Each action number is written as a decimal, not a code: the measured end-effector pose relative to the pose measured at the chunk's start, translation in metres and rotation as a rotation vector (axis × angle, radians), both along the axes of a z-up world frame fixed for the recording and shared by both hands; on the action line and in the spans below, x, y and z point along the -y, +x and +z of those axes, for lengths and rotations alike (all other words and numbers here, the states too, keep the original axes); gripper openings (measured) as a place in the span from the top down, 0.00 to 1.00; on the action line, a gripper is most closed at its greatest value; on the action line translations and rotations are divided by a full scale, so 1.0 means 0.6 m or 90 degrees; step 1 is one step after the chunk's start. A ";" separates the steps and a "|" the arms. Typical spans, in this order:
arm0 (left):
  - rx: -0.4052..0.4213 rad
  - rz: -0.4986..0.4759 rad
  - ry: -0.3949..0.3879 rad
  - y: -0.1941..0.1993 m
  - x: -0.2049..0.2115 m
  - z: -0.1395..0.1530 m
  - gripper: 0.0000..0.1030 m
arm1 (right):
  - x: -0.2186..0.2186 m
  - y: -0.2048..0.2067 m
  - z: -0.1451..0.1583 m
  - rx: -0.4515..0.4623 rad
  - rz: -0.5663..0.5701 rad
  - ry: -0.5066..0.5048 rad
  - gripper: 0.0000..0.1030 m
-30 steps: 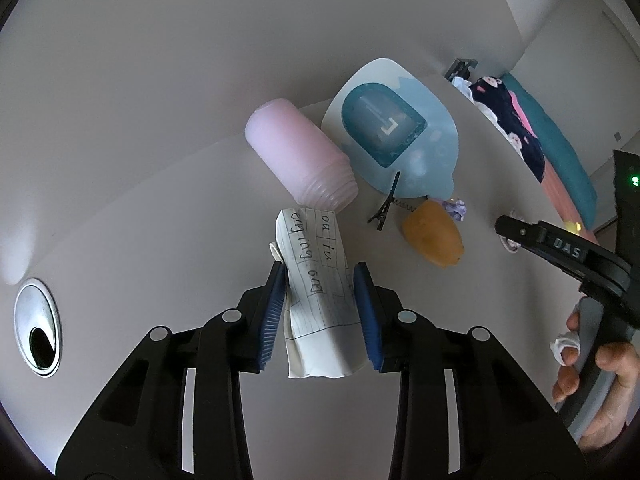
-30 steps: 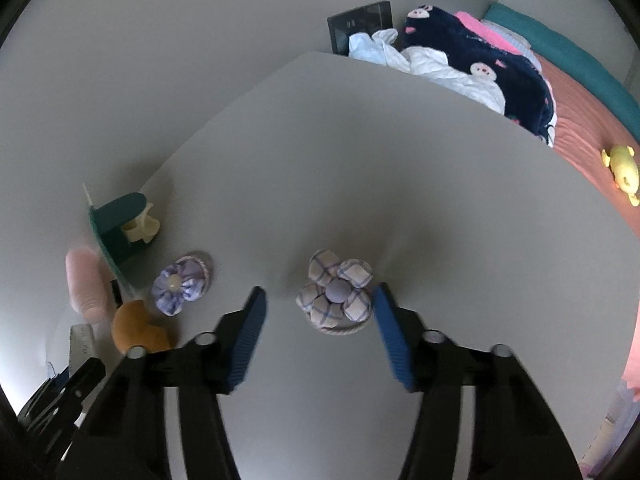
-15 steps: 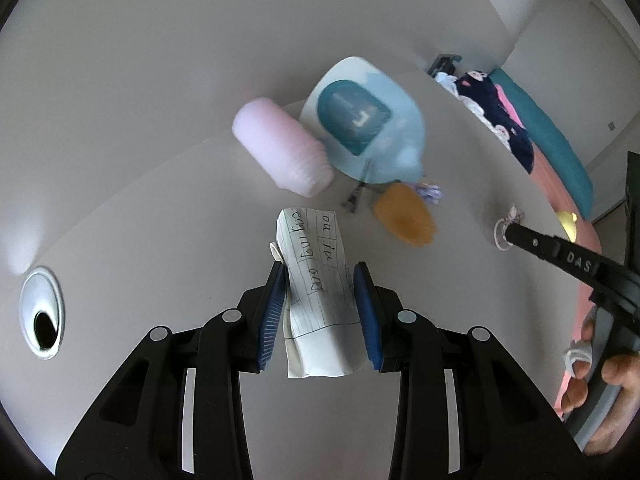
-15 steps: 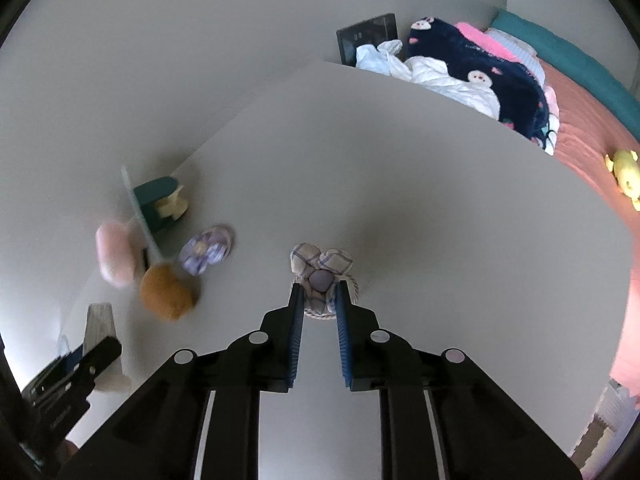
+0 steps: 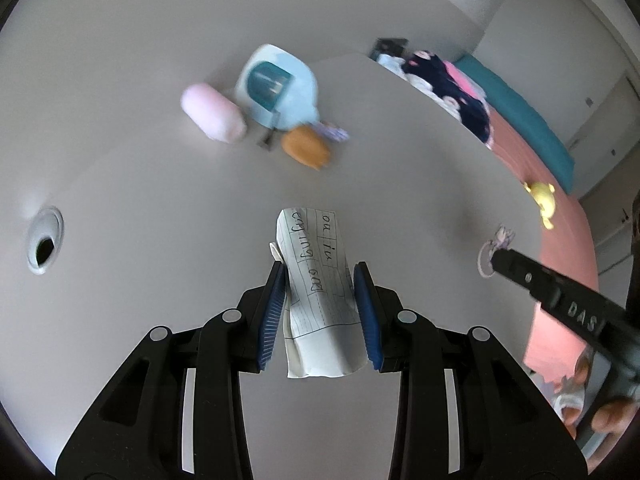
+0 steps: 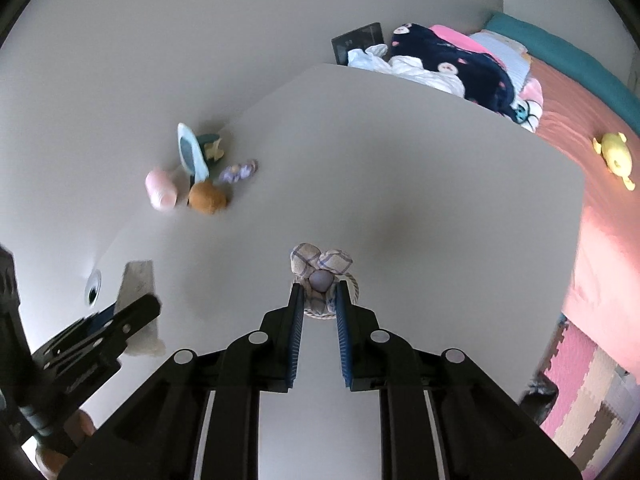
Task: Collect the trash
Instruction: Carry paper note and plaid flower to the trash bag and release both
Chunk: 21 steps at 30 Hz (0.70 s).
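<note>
My left gripper (image 5: 319, 276) is shut on a folded sheet of lined paper with handwriting (image 5: 316, 280) and holds it above the white table (image 5: 160, 240). My right gripper (image 6: 318, 298) is shut on a checked fabric flower hair tie (image 6: 320, 272), lifted off the table; it also shows in the left wrist view (image 5: 494, 246). The paper shows at the left of the right wrist view (image 6: 136, 284).
At the far side of the table lie a pink cup on its side (image 5: 214, 118), a light blue dustpan-like stand (image 5: 276, 88), an orange plush (image 5: 306, 148), a purple flower tie (image 5: 334, 132) and a black clip (image 5: 268, 138). A cable hole (image 5: 44, 246) is left. A bed (image 6: 580, 100) lies right.
Both grippers have pulled back and risen from the table with their loads. The right gripper went from open around the flower tie to shut on it.
</note>
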<state>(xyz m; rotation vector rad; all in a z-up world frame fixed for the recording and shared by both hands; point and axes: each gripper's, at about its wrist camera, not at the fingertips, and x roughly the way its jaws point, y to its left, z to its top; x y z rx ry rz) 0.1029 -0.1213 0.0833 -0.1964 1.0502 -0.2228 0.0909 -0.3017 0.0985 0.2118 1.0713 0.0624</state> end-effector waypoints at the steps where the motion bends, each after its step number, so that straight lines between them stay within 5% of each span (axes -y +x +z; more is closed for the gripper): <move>1: 0.002 -0.008 0.001 -0.012 0.013 0.002 0.66 | 0.007 -0.015 0.001 0.002 -0.002 0.002 0.83; 21: 0.023 -0.216 0.018 -0.209 0.304 -0.004 0.65 | 0.239 -0.340 0.006 0.045 -0.145 0.041 0.83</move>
